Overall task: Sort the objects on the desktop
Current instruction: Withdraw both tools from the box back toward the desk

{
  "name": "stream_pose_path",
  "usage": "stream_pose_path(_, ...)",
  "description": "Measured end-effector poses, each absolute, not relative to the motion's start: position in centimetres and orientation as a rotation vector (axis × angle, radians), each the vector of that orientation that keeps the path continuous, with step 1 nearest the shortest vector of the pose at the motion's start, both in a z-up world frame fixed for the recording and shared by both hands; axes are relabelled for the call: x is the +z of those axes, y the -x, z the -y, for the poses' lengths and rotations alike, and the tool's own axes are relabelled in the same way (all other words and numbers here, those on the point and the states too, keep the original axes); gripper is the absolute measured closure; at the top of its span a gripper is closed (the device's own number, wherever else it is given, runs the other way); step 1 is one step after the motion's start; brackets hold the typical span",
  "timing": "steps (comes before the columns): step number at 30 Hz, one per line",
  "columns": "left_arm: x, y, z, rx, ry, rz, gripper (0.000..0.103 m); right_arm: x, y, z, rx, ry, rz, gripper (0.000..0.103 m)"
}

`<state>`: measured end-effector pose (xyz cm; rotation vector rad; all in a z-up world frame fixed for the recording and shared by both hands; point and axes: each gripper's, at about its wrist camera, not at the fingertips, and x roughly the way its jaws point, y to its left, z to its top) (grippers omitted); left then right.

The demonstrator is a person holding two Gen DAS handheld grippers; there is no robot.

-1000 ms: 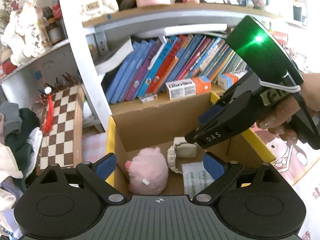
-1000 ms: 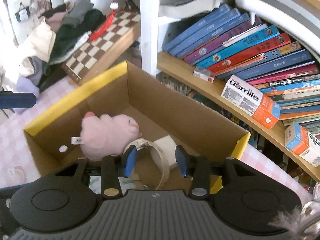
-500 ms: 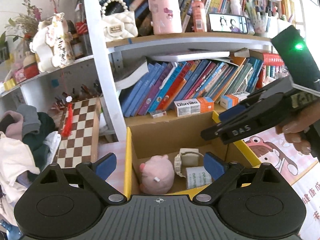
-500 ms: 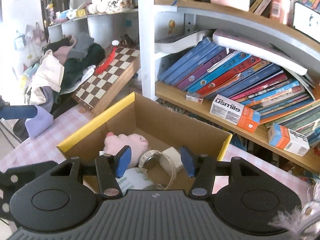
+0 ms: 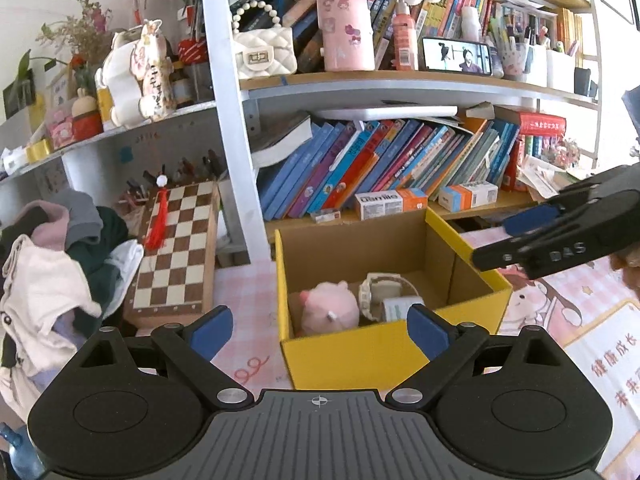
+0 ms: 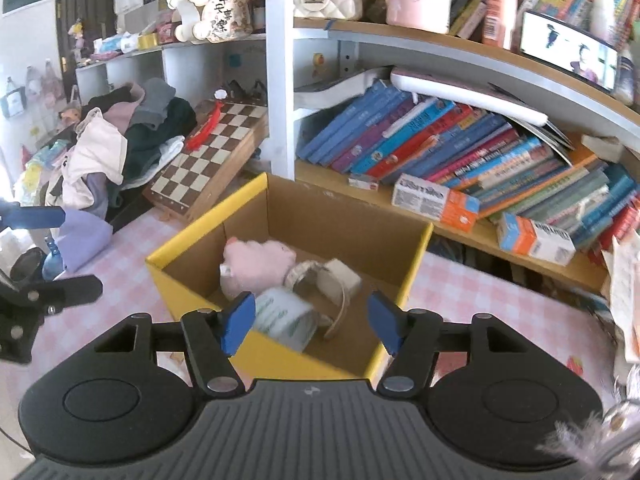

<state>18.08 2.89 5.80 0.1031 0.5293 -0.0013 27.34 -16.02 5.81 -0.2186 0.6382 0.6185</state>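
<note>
A bookshelf (image 5: 400, 92) rises behind the pink checked worktop (image 6: 132, 252). On the worktop stands a yellow box (image 5: 400, 346) holding a pink plush pig (image 5: 330, 308), a white watch (image 5: 380, 288) and a roll of tape (image 6: 286, 316). The left tongs (image 5: 319, 328) and the right tongs (image 6: 311, 320) both hang apart and empty, just outside the box.

box (image 5: 384, 354) open-topped, bookshelf (image 5: 400, 84) close behind
</note>
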Motion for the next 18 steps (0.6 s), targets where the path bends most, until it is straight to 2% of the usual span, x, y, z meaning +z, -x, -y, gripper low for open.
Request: stream_pose_path(18, 1.8, -12.6, -2.7, -0.052, -0.158, -0.604, 0.007, 0.5, -19.0, 19.1, 0.431, 0.169, -0.755, 0.037)
